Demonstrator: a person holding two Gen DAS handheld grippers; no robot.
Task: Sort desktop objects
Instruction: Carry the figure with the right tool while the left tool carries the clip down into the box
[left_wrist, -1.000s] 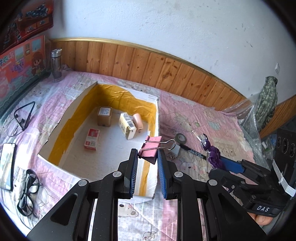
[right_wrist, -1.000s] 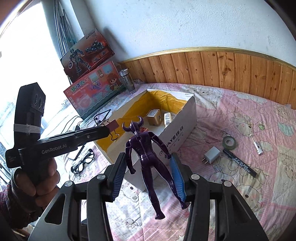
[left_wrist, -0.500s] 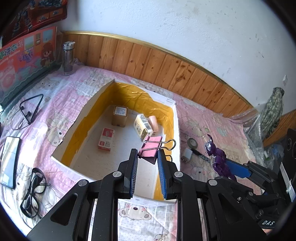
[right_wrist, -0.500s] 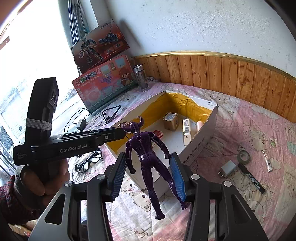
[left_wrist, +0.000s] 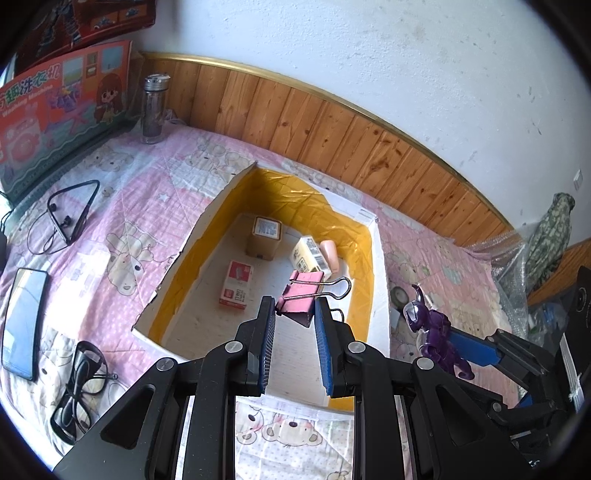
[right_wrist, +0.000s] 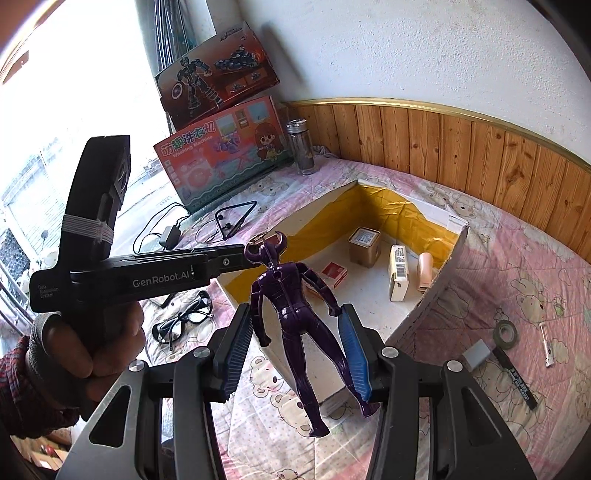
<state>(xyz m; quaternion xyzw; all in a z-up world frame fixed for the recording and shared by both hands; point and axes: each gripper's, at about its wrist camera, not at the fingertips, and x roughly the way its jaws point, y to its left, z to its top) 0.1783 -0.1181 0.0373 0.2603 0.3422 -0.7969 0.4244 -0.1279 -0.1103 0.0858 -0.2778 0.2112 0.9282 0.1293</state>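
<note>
My left gripper (left_wrist: 294, 314) is shut on a pink binder clip (left_wrist: 301, 299) and hangs over the near end of the open cardboard box (left_wrist: 378, 280) with yellow-taped walls. Inside the box lie a brown carton (left_wrist: 264, 238), a red-and-white packet (left_wrist: 236, 284), a cream box (left_wrist: 310, 254) and a pink item (left_wrist: 328, 253). My right gripper (right_wrist: 295, 325) is shut on a purple horned figure (right_wrist: 291, 314), held by its arms above the box's near corner (right_wrist: 424, 317). In the left wrist view that figure (left_wrist: 432, 332) shows to the right of the box.
On the pink quilt left of the box lie glasses (left_wrist: 79, 384), a phone (left_wrist: 22, 321) and a neckband headset (left_wrist: 70, 218). A bottle (left_wrist: 153, 109) and toy boxes (left_wrist: 55, 107) stand by the wall. Tape roll (right_wrist: 506, 332), charger (right_wrist: 476, 354) and pen (right_wrist: 517, 380) lie right of the box.
Both grippers have travelled toward the box with their loads. The clip now hangs over the box's inside rather than its right wall. The figure has come nearer the box.
</note>
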